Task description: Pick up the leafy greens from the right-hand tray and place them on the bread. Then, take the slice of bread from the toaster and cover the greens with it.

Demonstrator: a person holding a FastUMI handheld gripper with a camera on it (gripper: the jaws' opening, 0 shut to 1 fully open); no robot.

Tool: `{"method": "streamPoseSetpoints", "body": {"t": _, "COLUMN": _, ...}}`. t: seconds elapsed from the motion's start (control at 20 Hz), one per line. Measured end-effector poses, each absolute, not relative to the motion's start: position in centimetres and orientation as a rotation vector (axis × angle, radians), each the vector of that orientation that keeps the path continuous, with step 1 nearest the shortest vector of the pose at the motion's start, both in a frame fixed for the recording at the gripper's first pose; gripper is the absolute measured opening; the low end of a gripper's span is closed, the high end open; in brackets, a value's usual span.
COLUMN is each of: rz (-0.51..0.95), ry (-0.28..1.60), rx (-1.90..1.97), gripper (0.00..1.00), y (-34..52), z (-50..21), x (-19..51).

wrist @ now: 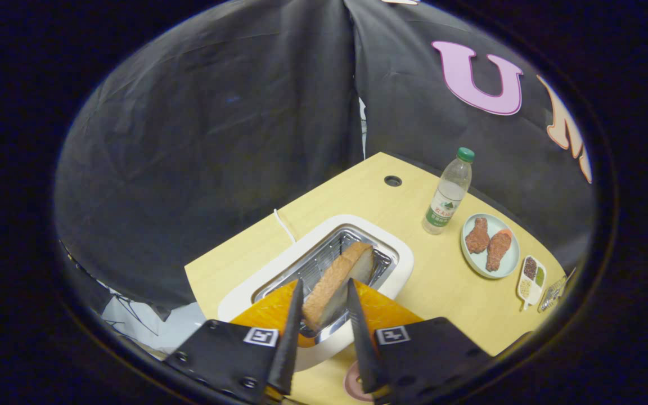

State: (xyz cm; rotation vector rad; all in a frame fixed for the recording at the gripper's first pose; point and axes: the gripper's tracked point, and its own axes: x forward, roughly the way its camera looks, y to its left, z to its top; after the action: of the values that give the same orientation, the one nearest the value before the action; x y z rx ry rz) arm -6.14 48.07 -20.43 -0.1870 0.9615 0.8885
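Tool (325, 306) pinching bread slice (338, 284) edge-on, both fingers (292, 326) pressed on its flat faces, crust up. Held that way so slice clears toaster (400, 256) slot; lower end looks level with or just above slot grille, can't tell if fully free. Toaster sits on table (448, 292), cord trailing behind. Beyond and right: water bottle (448, 194), plate (511, 267) with two drumsticks, small seasoning dish (531, 281). Judged: second half of task, cover step pending.
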Motion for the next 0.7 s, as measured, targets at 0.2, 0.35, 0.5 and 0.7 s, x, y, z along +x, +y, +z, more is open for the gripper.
{"method": "streamPoseSetpoints", "body": {"t": 0.2, "rz": 0.861, "ry": 0.954, "rx": -0.131, "gripper": 0.35, "y": 46.9, "z": -19.5, "x": -6.1}}
{"method": "streamPoseSetpoints", "body": {"t": 0.35, "rz": 0.866, "ry": 0.941, "rx": -0.077, "gripper": 0.14, "y": 46.3, "z": -18.1, "x": -5.6}}
{"method": "streamPoseSetpoints", "body": {"t": 0.5, "rz": 0.869, "ry": 0.901, "rx": 0.023, "gripper": 0.07, "y": 45.3, "z": -15.4, "x": -5.2}}
{"method": "streamPoseSetpoints", "body": {"t": 0.7, "rz": 0.833, "ry": 0.848, "rx": 0.151, "gripper": 0.07, "y": 42.3, "z": -12.4, "x": -4.3}}
